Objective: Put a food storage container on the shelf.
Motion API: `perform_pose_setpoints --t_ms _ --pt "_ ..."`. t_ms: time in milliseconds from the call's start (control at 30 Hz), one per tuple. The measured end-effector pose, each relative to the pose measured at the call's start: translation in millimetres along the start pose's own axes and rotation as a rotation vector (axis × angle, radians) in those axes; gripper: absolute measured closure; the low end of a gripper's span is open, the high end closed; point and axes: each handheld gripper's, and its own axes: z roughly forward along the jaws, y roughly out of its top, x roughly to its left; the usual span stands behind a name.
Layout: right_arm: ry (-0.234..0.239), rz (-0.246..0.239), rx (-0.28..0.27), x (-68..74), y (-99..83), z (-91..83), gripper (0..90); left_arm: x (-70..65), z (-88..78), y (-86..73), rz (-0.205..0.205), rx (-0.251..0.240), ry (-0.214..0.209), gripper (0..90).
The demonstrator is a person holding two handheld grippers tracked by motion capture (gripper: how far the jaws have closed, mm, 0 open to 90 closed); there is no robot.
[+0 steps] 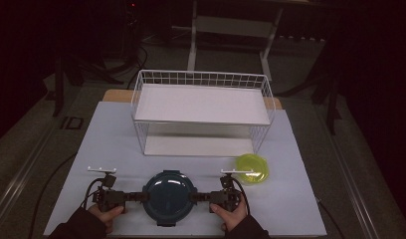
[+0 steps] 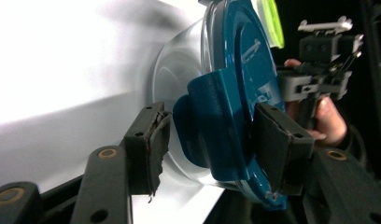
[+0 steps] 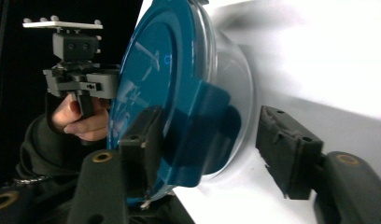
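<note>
A round clear container with a dark blue lid (image 1: pixel 168 196) sits on the white table near the front edge. My left gripper (image 1: pixel 141 197) reaches in from its left side and my right gripper (image 1: pixel 196 197) from its right. In the left gripper view the left gripper (image 2: pixel 212 144) straddles the lid's blue side latch (image 2: pixel 212 126); one pad lies on the lid top, while the other stands a sliver off the latch. In the right gripper view the right gripper (image 3: pixel 212 144) straddles the opposite latch (image 3: pixel 202 135), with a visible gap at the outer pad (image 3: pixel 286 149).
A white wire two-tier rack (image 1: pixel 201 79) stands behind the container at mid-table. A yellow-green bowl (image 1: pixel 252 168) sits to the right, just behind my right gripper. The white table sheet (image 1: pixel 290 209) ends close in front of the hands.
</note>
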Motion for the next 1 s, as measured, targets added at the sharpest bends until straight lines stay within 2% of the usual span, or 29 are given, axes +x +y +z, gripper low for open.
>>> perform_pose_setpoints --t_ms 33,100,433,700,867,1000 --pt "0.010 0.010 0.004 0.6 -0.6 0.6 48.6 0.9 -0.2 0.0 -0.013 0.003 -0.012 48.9" --pt "0.007 0.025 0.003 2.7 -1.1 0.2 49.9 2.0 -0.1 -0.1 -0.028 0.005 -0.021 51.1" --pt "-0.002 0.041 -0.025 5.1 -3.7 0.5 51.6 -0.6 -2.0 -2.9 -0.045 -0.002 -0.011 52.5" --pt "0.004 0.045 -0.014 12.0 -3.7 -1.6 54.9 -5.6 -6.8 -6.9 -0.054 0.000 -0.010 55.5" --pt "0.004 0.033 -0.003 15.1 -5.6 -3.6 55.6 -14.3 -10.3 -8.1 -0.007 -0.017 0.008 56.5" --pt "0.026 0.026 -0.006 16.5 -5.3 -3.4 55.6 -18.0 -14.9 -4.3 0.001 -0.022 -0.001 56.8"
